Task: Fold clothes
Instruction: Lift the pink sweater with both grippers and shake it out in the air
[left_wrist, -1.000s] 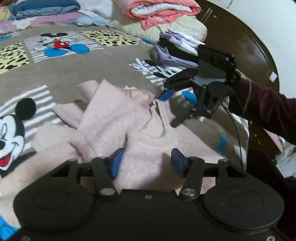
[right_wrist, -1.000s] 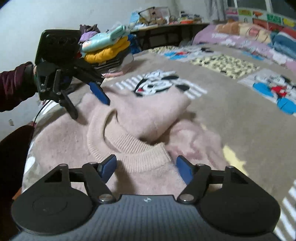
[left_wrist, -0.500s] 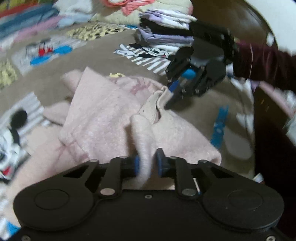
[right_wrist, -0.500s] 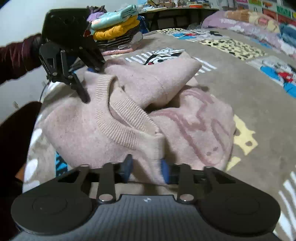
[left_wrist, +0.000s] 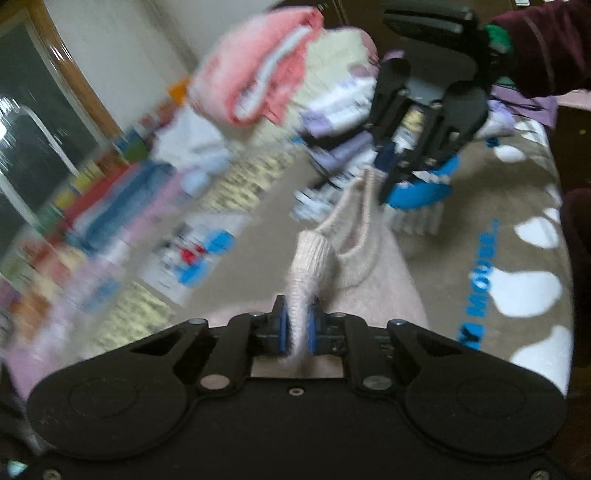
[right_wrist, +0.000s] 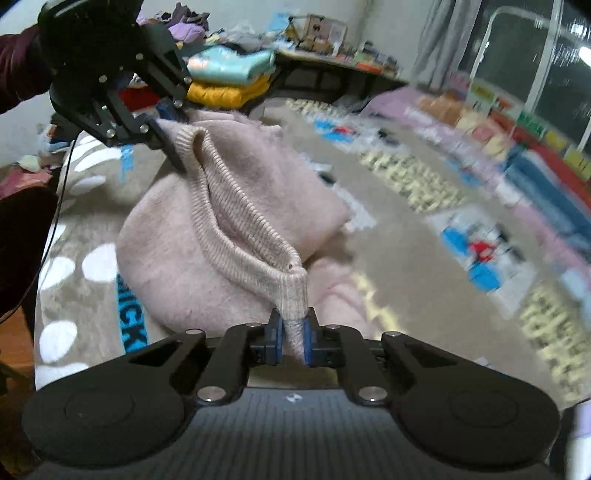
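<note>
1. Blur smeared the left half of the left wrist view; the shelf items and the far bedding could not be made out. The right side of the right wrist view was blurred likewise.
2. The lower body of the pink sweater (right_wrist: 236, 206) was hidden behind each gripper housing; the sleeves could not be traced.
3. The left gripper (left_wrist: 295, 328) was clamped on the ribbed collar of the sweater, blue pads pressing the knit from both sides, jaws closing.
4. The right gripper (right_wrist: 291, 339) was clamped on the collar at its other end, jaws closing on a thin fold of rib.
5. The sweater hung from both grips, collar stretched between them, its body sagging onto the cartoon-print blanket (right_wrist: 413, 236).
6. Count: one sweater, two grippers, one maroon sleeve (left_wrist: 543, 40) visible in each view. One folded stack (right_wrist: 229, 77) showed yellow and teal garments; another pile (left_wrist: 266, 81) held a pink-and-white item.
</note>
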